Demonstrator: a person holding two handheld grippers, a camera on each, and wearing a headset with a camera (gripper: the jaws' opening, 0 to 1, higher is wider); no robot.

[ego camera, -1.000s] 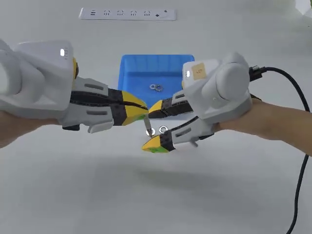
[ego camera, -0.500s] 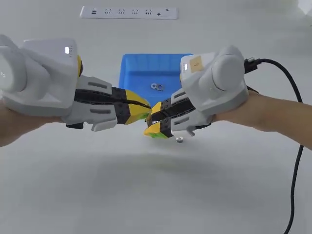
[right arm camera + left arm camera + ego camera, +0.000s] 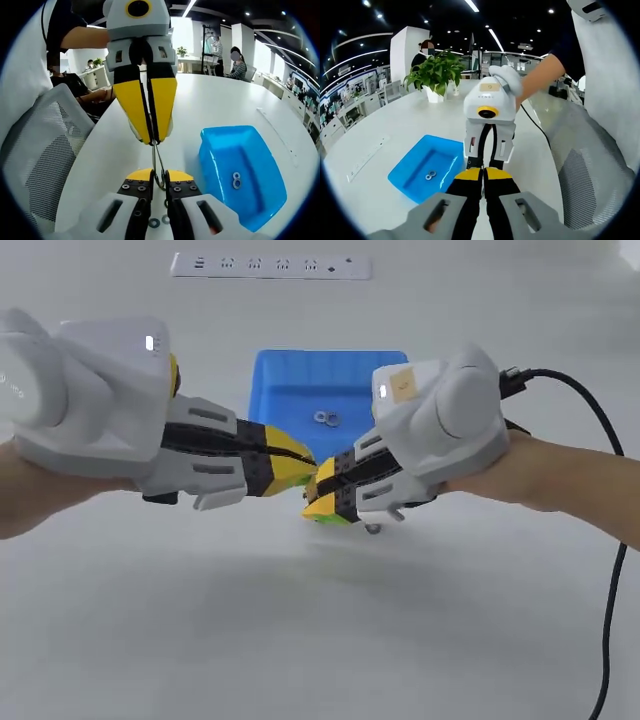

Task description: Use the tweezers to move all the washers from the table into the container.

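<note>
1. In the head view, you are holding the left tool [image 3: 305, 468] and the right tool [image 3: 320, 505] tip to tip, just in front of the blue container [image 3: 270, 380]. Two washers [image 3: 323, 419] are lying inside it. A loose washer [image 3: 372, 528] is resting on the worktop [image 3: 300, 640], just beside the right tool.

2. In the left gripper view, the left tool's jaws are pressing together. You cannot make out what they are pinching from here. The container is sitting off to the left, with its two washers touching each other.

3. In the right gripper view, the tweezers [image 3: 159, 165] are hanging from the left tool's pinched tips. They are running down between the right tool's jaws, which are squeezing in on the thin legs. Two loose washers [image 3: 155, 221] are lying flat on the worktop near the tweezers' points.

4. These washers are probably going to feel light, hard and slick, and they are sitting flush on a smooth surface. Taking one by the rim looks best, with one leg through the hole and the other outside the edge. The tweezers are springy, so squeezing gently partway down the legs should work. Too much force is likely to flick a washer away.
</note>
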